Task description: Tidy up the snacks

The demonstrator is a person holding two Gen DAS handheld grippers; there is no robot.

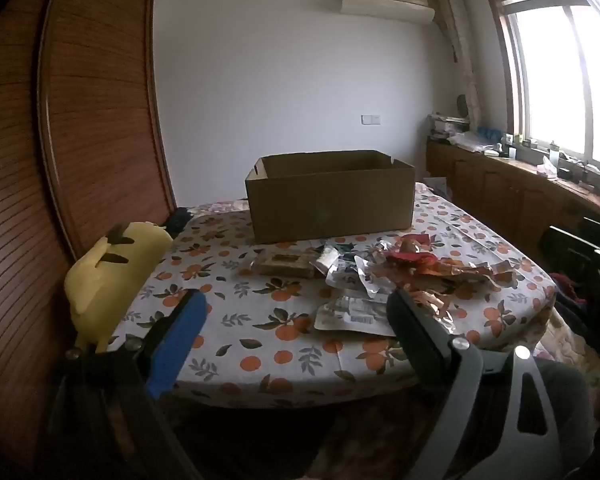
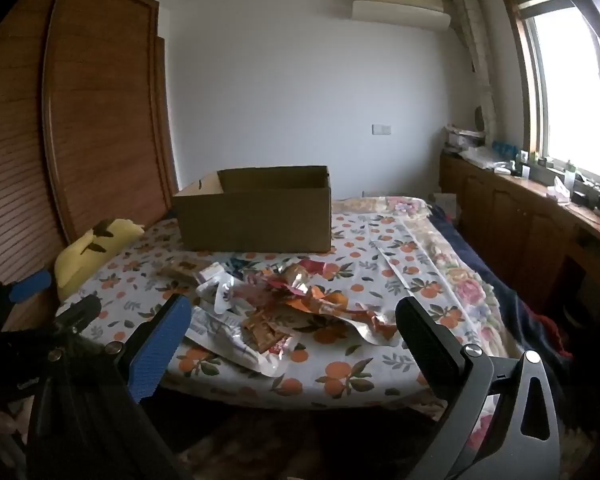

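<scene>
Beyond both tongs we see the box (image 1: 330, 196) standing past the snacks (image 2: 268, 308), nothing packed that we can see, so our left tongs (image 1: 296, 320) and right tongs (image 2: 294, 320), both agape and empty, must first close on a packet.

Brown cardboard box (image 1: 332, 200); white bedsheet (image 1: 260, 320) patterned with oranges and green leaves; yellow plush toy (image 1: 112, 276), dark marks; red, orange, silver snack packets (image 2: 284, 304).
</scene>
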